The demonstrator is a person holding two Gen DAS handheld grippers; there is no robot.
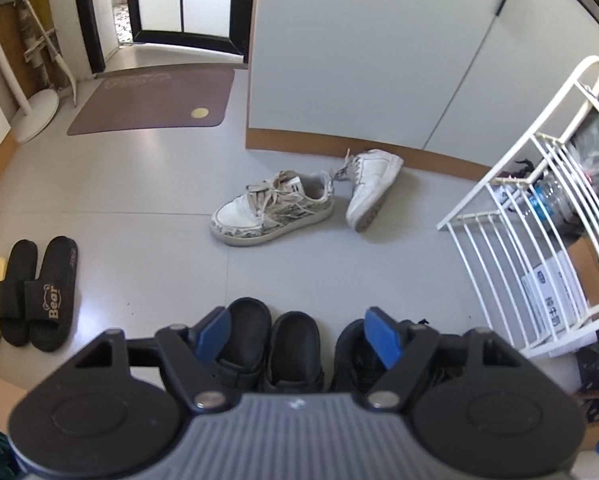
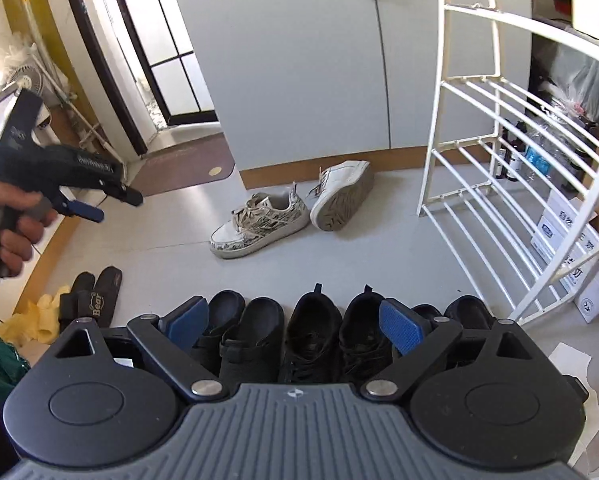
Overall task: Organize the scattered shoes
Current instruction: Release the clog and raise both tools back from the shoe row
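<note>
Jaws of both grippers spread empty, left gripper point(image 1: 297, 334), right gripper point(image 2: 293, 322), white sneakers point(image 1: 273, 210) beyond

Bright daylight, sharp; edges bowed (fisheye).

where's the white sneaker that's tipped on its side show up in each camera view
Left wrist view: the tipped white sneaker lies right of centre, by the cabinet's brown base, sole toward the lower right.
Right wrist view: the same sneaker lies just right of centre, its grey sole facing the camera.
Shared landmark: the patterned sneaker stands upright just left of it in both views.
</note>
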